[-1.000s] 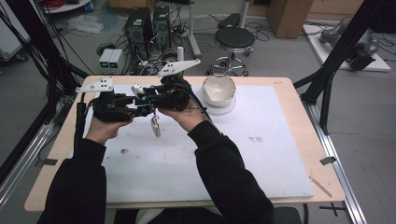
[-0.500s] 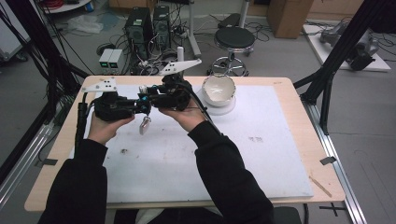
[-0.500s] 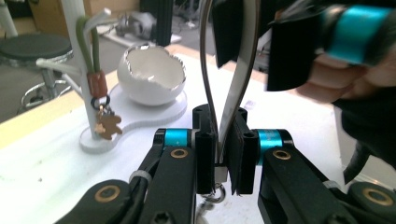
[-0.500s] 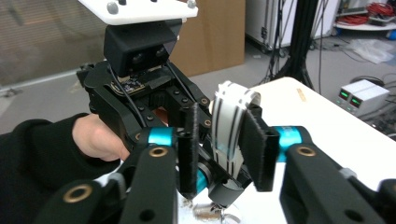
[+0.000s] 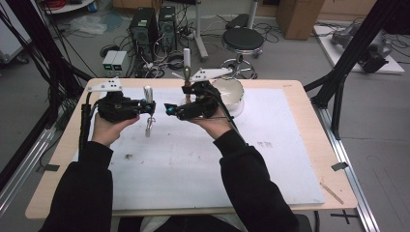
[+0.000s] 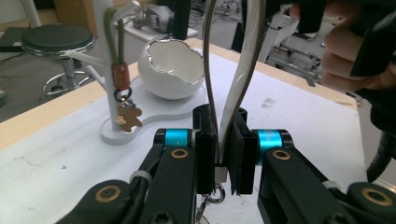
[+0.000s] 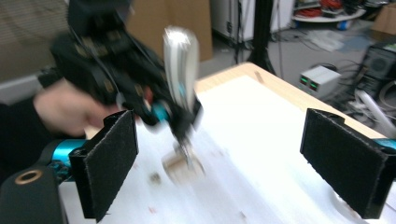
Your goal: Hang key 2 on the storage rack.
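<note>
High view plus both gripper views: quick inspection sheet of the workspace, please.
Surface: white mat on a wooden table, a few small dark specks.
Job's things: silver keyring loop with a small charm hanging below.
Clutter: white stand carrying a green strap and bear charm; white bowl with a jagged rim.
Grippers: left tool shut on the keyring loop; right tool jaws have just been opening, nothing between them.
Cables: black cable trailing from the left tool.
Surroundings: stool, computer towers, floor cables.
</note>
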Available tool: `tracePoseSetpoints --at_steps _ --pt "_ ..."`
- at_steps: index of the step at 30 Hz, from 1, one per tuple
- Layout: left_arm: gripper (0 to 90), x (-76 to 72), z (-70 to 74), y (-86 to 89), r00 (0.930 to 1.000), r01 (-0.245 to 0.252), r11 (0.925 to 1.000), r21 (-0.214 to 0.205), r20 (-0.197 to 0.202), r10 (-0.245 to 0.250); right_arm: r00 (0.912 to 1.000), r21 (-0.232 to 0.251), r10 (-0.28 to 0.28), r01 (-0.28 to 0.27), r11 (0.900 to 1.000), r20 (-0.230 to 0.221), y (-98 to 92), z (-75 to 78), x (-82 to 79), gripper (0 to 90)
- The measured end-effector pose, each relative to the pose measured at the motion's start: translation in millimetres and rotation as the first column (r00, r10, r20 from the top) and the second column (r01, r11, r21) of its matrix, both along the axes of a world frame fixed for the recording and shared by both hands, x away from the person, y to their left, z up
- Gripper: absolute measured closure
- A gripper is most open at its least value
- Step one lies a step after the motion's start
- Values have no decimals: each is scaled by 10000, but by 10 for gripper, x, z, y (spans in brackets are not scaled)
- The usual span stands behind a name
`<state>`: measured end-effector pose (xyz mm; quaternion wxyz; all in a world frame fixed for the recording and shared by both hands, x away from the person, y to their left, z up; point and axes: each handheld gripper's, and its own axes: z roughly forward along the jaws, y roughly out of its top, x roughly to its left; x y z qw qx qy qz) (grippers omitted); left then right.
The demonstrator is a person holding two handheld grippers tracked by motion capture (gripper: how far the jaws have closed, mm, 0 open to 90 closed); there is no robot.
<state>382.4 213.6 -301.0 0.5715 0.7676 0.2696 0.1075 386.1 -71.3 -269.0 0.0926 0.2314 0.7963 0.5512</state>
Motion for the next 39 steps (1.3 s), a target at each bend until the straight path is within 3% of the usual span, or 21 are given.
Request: tracePoseSetpoints --at_steps 6,9,12,14,16,18,21,28,35,39 --pt "824 79 43 42 9983 -570 9983 -117 -86 569 9942 -97 -1028 1032 9946 321 -422 -159 -61 102" --pt "824 131 43 87 9957 -895 9953 -366 -257 886 9883 -224 -1469 1478 9888 405 -655 -277 -161 101" --pt "825 153 59 108 9930 -1182 9928 -214 -90 1180 9830 -354 -1723 1748 9840 637 -883 -426 -299 88" --pt "825 171 69 121 9902 -1395 9898 -278 60 1397 9799 -361 -1921 1942 9803 533 -1021 -534 -356 15" --pt "826 200 70 130 9880 -1535 9873 -400 109 1540 9785 -365 -2026 2040 9783 376 -1140 -635 -388 15" --pt "826 230 70 120 9864 -1632 9863 -244 166 1636 9765 -349 -2139 2148 9760 278 -1236 -721 -410 15" --pt "825 283 73 86 9838 -1782 9840 14 220 1781 9783 -378 -2074 2073 9775 26 -1334 -814 -429 15" --pt "824 440 136 47 9789 -2042 9786 269 -55 2044 9788 -199 -2043 2045 9787 143 -1502 -923 -502 14" --pt "824 554 124 62 9754 -2204 9754 68 -68 2205 9746 -120 -2231 2229 9748 -208 -1672 -1083 -535 15" --pt "824 644 106 64 9723 -2327 9722 274 -164 2332 9727 -230 -2306 2300 9729 -266 -1748 -1152 -560 14"
